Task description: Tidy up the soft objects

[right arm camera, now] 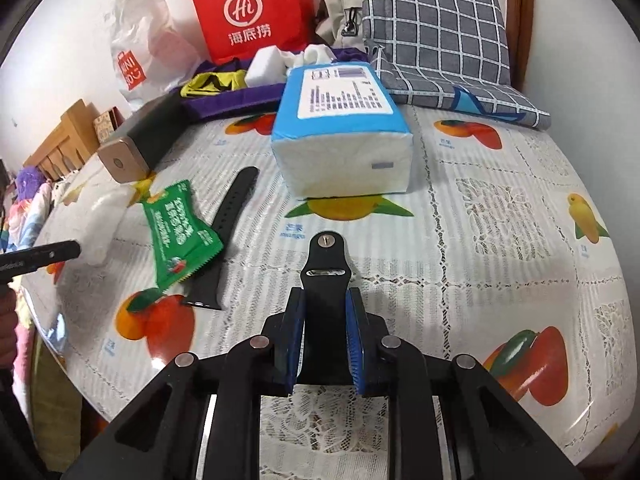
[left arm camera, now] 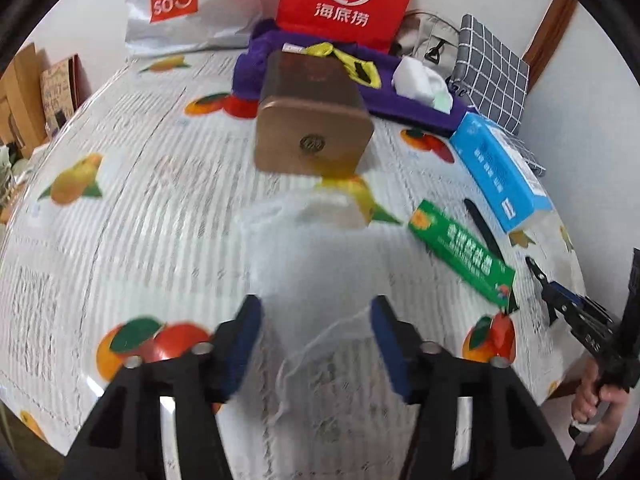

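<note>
My left gripper (left arm camera: pixel 316 320) stands open over the fruit-print tablecloth (left arm camera: pixel 120 220). A white mesh pouch (left arm camera: pixel 312 256) lies blurred between its blue pads (left arm camera: pixel 250 332), and they do not press it. My right gripper (right arm camera: pixel 326 320) is shut on a short black watch strap piece (right arm camera: pixel 326 276), held just above the tablecloth (right arm camera: pixel 500 240). A longer black strap (right arm camera: pixel 228 232) lies flat to its left, beside a green snack packet (right arm camera: pixel 180 232). At the back, a purple tray (left arm camera: pixel 400 96) holds a yellow item (left arm camera: pixel 352 62) and a white sponge (left arm camera: pixel 412 74).
A brown box with a gold end (left arm camera: pixel 312 128) lies just beyond the pouch. A blue tissue pack (right arm camera: pixel 340 136) sits mid-table. A red paper bag (right arm camera: pixel 256 12), a white shopping bag (left arm camera: pixel 184 4) and grey checked fabric (right arm camera: pixel 436 32) line the wall. A hand (left arm camera: pixel 600 400) shows at the right edge.
</note>
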A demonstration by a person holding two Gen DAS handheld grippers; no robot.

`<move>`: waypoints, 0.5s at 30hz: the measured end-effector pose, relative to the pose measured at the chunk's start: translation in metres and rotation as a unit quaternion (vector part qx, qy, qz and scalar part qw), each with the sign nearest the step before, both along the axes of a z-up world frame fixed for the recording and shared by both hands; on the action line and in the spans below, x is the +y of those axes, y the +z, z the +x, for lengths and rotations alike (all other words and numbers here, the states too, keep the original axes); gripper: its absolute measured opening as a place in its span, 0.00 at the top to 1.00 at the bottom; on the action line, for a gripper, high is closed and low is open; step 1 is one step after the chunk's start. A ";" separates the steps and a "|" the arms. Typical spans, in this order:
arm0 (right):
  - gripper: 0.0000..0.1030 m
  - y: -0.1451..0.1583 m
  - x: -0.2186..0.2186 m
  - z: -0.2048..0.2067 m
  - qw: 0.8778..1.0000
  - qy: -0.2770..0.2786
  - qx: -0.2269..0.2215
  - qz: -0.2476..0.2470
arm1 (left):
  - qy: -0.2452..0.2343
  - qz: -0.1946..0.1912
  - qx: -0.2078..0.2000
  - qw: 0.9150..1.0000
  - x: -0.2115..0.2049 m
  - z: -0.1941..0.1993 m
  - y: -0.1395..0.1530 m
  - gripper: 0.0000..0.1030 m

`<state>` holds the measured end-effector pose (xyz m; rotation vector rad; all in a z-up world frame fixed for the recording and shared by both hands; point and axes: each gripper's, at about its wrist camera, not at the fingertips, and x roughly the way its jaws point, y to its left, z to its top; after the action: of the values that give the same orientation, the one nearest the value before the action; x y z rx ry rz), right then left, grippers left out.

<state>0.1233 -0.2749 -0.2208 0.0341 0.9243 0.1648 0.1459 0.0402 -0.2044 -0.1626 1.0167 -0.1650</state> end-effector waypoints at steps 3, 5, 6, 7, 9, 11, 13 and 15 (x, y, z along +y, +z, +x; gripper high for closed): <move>0.80 0.007 0.001 -0.002 1.000 0.000 -0.008 -0.005 | 0.009 0.004 -0.003 1.000 -0.010 0.014 -0.001 0.43; 0.80 0.009 0.001 -0.003 1.000 -0.001 -0.010 -0.006 | 0.012 0.011 -0.002 1.000 -0.018 0.023 -0.006 0.42; 0.80 0.010 0.000 -0.003 1.000 -0.002 -0.010 -0.006 | 0.019 0.019 -0.009 1.000 -0.022 0.026 -0.009 0.42; 0.80 0.010 0.000 -0.002 1.000 -0.003 -0.009 -0.006 | 0.027 0.028 -0.024 0.999 -0.024 0.026 -0.009 0.41; 0.80 0.010 0.000 -0.002 1.000 -0.004 -0.008 -0.008 | 0.033 0.031 -0.028 0.999 -0.026 0.028 -0.011 0.37; 0.80 0.010 -0.002 -0.001 1.000 -0.005 -0.006 -0.009 | 0.020 0.031 -0.025 0.999 -0.030 0.031 -0.011 0.25; 0.80 0.010 -0.004 -0.001 1.000 -0.008 -0.005 -0.008 | 0.008 0.054 -0.021 0.998 -0.038 0.033 -0.012 0.24; 0.80 0.009 -0.005 0.001 1.000 -0.010 -0.003 -0.008 | 0.003 0.086 -0.025 0.996 -0.046 0.034 -0.015 0.24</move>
<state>0.1239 -0.2796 -0.2120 0.0273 0.9200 0.1389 0.1794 -0.0062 -0.2192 -0.0050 0.9753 -0.0763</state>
